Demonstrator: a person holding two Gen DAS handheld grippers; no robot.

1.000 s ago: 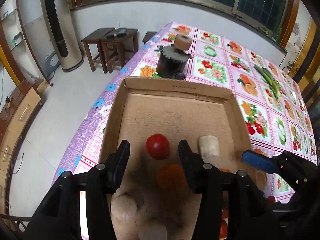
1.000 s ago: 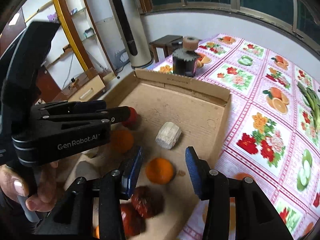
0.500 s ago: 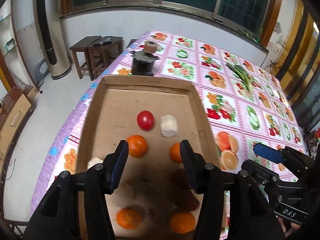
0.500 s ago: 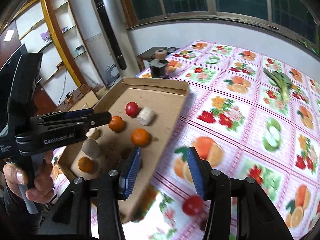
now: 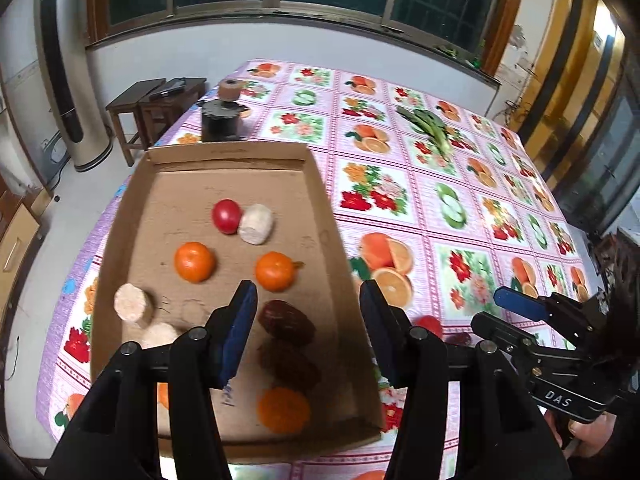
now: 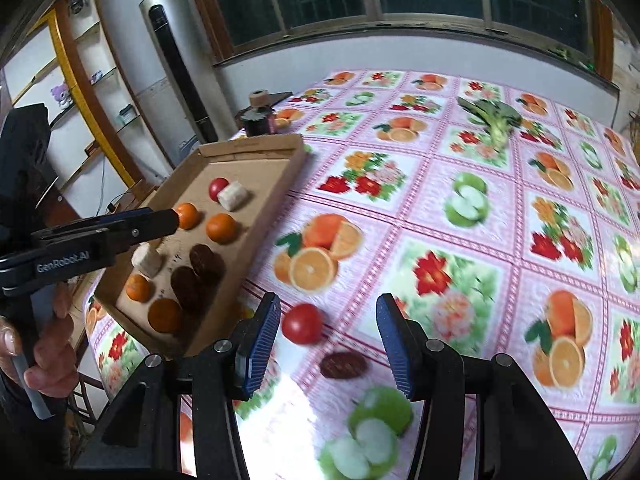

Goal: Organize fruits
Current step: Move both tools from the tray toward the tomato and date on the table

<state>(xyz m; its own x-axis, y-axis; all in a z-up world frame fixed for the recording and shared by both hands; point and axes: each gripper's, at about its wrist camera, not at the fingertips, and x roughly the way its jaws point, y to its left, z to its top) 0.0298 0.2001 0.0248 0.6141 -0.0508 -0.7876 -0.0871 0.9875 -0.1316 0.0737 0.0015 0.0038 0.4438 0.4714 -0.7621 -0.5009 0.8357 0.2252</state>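
R hand-held gripper (image 6: 326,338) jaws apart, just been opening, nothing clamped; hangs over loose red tomato (image 6: 302,323) & dark fruit (image 6: 344,365) on bench, outside cardboard tray (image 6: 256,196), prob next picks. L hand-held gripper (image 5: 306,334) apart, empty, above tray w/ sorted oranges (image 5: 195,261)

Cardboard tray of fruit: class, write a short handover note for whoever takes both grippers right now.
Left gripper: open, empty, above the shallow cardboard tray.
Right gripper: open, empty, jaws have just been opening, over the tablecloth.
Done: oranges, a red tomato, pale chunks and dark brown fruits lie in the tray.
Left: loose red tomato and dark brown oval fruit lie on the cloth beside the tray.
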